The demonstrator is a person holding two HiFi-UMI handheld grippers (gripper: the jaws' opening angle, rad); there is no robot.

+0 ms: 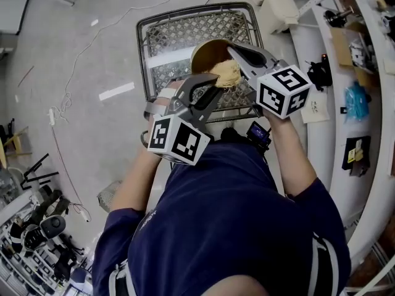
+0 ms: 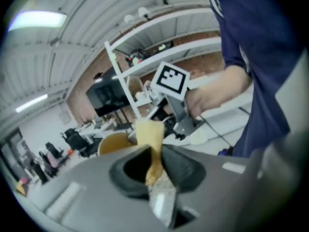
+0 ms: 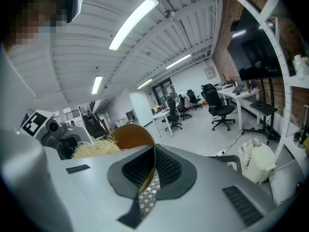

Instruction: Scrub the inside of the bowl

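In the head view a golden-brown bowl (image 1: 207, 53) is held tilted on edge above a wire basket. My right gripper (image 1: 233, 50) is shut on its rim. In the right gripper view the bowl (image 3: 133, 135) rises just beyond the closed jaws of the right gripper (image 3: 153, 154). My left gripper (image 1: 213, 86) is shut on a tan fibrous scrubber (image 1: 226, 74), which rests at the bowl's mouth. The left gripper view shows that scrubber (image 2: 148, 135) pinched in the left gripper (image 2: 154, 154), with the bowl (image 2: 113, 142) behind on the left.
A grey wire basket (image 1: 162, 28) stands on the floor under the bowl. A curved white shelf (image 1: 321, 60) with small items runs along the right. Cables lie on the floor (image 1: 68, 85) at left. Office chairs (image 3: 219, 105) and desks stand farther off.
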